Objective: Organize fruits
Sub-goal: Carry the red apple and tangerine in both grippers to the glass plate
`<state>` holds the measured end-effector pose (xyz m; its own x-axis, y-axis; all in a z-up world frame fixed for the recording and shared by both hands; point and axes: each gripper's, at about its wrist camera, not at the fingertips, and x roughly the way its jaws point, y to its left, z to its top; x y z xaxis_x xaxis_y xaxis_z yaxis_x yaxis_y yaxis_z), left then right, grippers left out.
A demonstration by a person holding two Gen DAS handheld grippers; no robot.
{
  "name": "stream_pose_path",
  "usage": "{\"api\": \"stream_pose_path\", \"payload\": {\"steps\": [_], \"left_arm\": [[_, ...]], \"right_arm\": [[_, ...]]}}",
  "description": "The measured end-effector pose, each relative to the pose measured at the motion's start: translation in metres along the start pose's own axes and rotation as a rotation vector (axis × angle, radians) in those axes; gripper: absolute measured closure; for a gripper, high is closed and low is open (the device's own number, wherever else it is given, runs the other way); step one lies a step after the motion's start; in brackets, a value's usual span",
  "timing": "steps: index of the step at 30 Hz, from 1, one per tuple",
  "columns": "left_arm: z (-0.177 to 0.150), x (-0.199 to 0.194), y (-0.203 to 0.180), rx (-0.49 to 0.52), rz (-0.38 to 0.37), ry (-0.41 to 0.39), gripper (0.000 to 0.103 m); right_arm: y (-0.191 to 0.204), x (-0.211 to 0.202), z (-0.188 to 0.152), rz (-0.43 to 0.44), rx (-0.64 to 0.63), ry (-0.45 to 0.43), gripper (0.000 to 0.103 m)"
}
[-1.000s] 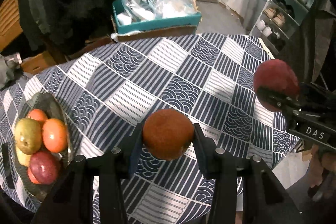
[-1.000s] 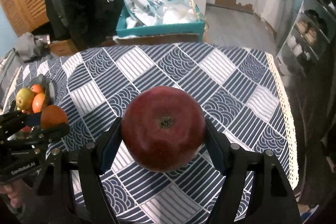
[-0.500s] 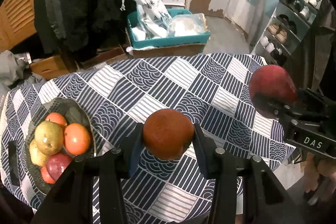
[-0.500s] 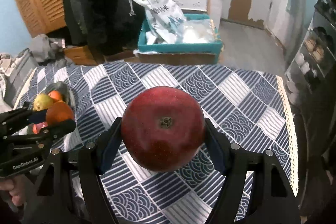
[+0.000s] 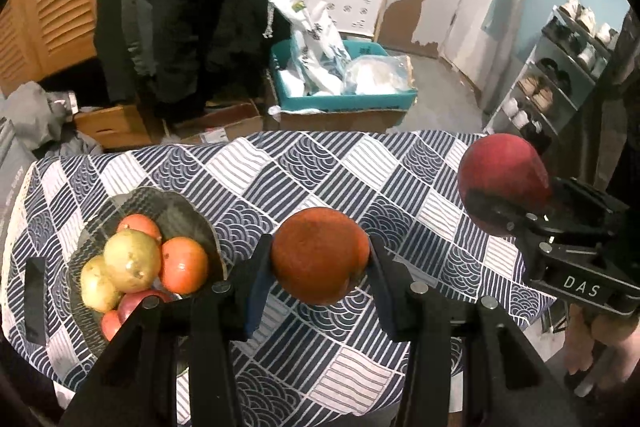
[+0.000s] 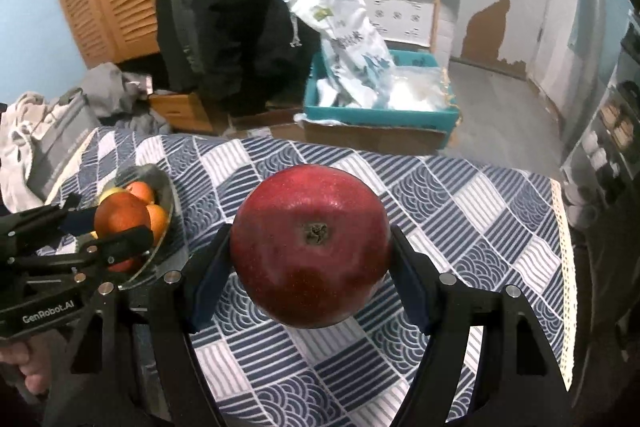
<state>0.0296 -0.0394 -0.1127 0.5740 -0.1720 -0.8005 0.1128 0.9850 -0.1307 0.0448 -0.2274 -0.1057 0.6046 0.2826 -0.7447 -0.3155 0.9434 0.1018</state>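
Observation:
My left gripper (image 5: 318,267) is shut on an orange (image 5: 318,255), held in the air above the patterned tablecloth (image 5: 320,171). To its left a dark glass bowl (image 5: 176,203) holds several fruits: oranges, yellow-green pears and a red one. My right gripper (image 6: 310,267) is shut on a big red apple (image 6: 310,251), also lifted over the cloth. In the left wrist view that apple (image 5: 502,179) shows at the right, in the other gripper. In the right wrist view the orange (image 6: 120,215) hangs in front of the bowl (image 6: 166,187) at the left.
Beyond the table's far edge stands a teal crate (image 5: 344,99) with plastic bags on a cardboard box. A person in dark clothes (image 5: 192,7) stands behind. A shoe rack (image 5: 560,75) is at the right, and grey cloth (image 6: 52,123) lies off the left edge.
Both grippers have risen with their fruit and drawn back, so more of the room beyond the table shows. The bowl now sits closer to the left gripper in view.

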Motion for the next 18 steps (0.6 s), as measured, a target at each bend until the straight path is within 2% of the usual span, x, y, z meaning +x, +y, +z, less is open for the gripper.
{"api": "stream_pose_path", "payload": {"steps": [18], "left_arm": [[0.0, -0.024, 0.073, -0.115, 0.077, -0.058, 0.057]], "right_arm": [[0.061, 0.016, 0.025, 0.054, -0.084, -0.004, 0.029]]}}
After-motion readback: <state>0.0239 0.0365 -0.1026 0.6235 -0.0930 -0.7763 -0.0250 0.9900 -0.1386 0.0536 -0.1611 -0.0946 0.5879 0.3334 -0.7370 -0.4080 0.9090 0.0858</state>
